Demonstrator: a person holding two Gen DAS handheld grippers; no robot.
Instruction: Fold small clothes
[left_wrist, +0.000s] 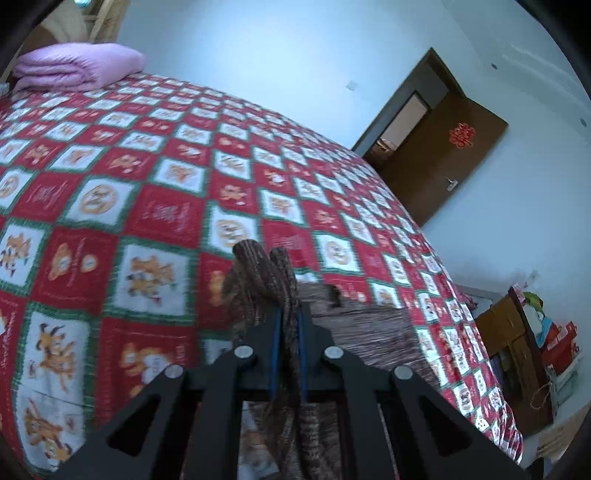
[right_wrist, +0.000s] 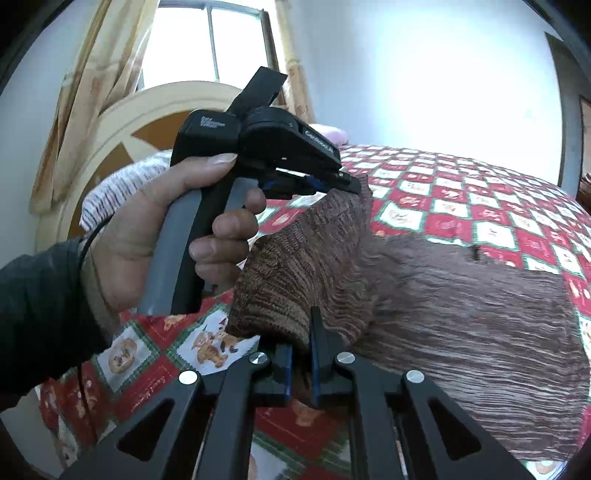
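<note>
A brown ribbed knit garment (right_wrist: 461, 317) lies spread on the bed, with one end lifted. My left gripper (left_wrist: 289, 314) is shut on a bunched edge of the garment (left_wrist: 273, 273), held above the bedspread. In the right wrist view the left gripper (right_wrist: 347, 182) shows from the side, held by a hand, pinching the garment's upper corner. My right gripper (right_wrist: 301, 343) is shut on the lower lifted edge of the same garment. The rest of the cloth trails flat to the right (left_wrist: 369, 332).
The bed has a red, green and white checked bedspread (left_wrist: 147, 184). A folded pink quilt (left_wrist: 77, 66) lies at its far end. A brown door (left_wrist: 443, 162) stands open at the right. Boxes and furniture (left_wrist: 528, 350) stand beside the bed. A headboard (right_wrist: 122, 147) and window (right_wrist: 207, 40) are behind.
</note>
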